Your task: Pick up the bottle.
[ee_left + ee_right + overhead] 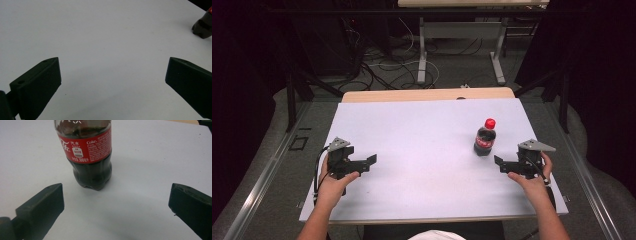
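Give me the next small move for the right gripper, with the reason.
Probably ease the right gripper forward until its open fingers flank the upright dark cola bottle with the red label. The bottle stands just ahead on the white tabletop, untouched, roughly centred between them.

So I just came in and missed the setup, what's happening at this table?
A person sits at a white table holding a two-jaw gripper in each hand. A cola bottle with a red cap stands upright on the right side. The right gripper is beside it, jaws open and pointed toward it, not touching. The left gripper rests open over bare table, far from the bottle. Nothing is gripped yet.
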### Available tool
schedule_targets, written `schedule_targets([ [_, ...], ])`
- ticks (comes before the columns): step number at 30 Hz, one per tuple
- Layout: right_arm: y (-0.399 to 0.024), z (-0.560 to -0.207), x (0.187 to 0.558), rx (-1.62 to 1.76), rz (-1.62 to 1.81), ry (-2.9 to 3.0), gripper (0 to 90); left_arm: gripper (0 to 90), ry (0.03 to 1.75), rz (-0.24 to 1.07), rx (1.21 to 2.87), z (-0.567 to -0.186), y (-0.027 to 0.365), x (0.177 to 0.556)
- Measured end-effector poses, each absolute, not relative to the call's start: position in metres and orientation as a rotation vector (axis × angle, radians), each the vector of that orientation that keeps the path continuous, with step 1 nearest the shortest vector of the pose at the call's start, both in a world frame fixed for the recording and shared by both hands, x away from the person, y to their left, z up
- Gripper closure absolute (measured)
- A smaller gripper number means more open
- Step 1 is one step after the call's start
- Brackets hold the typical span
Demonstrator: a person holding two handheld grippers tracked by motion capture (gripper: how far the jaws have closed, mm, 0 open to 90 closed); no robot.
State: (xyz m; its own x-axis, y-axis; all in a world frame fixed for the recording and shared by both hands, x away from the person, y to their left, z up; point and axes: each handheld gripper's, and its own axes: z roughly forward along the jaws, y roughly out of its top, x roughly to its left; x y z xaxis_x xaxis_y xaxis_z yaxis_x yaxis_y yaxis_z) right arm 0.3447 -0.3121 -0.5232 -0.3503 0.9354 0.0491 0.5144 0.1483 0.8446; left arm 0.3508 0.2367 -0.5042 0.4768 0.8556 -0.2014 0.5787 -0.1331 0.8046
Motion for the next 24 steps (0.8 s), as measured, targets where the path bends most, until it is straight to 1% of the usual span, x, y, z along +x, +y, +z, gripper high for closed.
schedule_targets([
  [10, -0.295, -0.519, 0.354, 1.355, 1.146, 1.978, 0.0, 0.3, 1.205, 0.4, 1.805, -0.5, 0.236, 0.346],
  [17, -0.275, -0.516, 0.377, 1.302, 1.146, 2.024, 0.0, 0.4, 1.211, 0.391, 1.81, -0.501, 0.237, 0.347],
  [20, -0.266, -0.516, 0.39, 1.283, 1.153, 2.013, 7.8, 0.4, 1.205, 0.386, 1.821, -0.503, 0.236, 0.348],
  [22, -0.263, -0.519, 0.395, 1.3, 1.159, 2.001, 10.7, 0.3, 1.207, 0.379, 1.829, -0.504, 0.235, 0.348],
  [23, -0.263, -0.52, 0.397, 1.299, 1.154, 2.001, 14.6, 0.4, 1.208, 0.378, 1.83, -0.504, 0.235, 0.348],
  [24, -0.263, -0.521, 0.399, 1.305, 1.153, 1.997, 15.8, 0.4, 1.208, 0.378, 1.831, -0.505, 0.235, 0.348],
])
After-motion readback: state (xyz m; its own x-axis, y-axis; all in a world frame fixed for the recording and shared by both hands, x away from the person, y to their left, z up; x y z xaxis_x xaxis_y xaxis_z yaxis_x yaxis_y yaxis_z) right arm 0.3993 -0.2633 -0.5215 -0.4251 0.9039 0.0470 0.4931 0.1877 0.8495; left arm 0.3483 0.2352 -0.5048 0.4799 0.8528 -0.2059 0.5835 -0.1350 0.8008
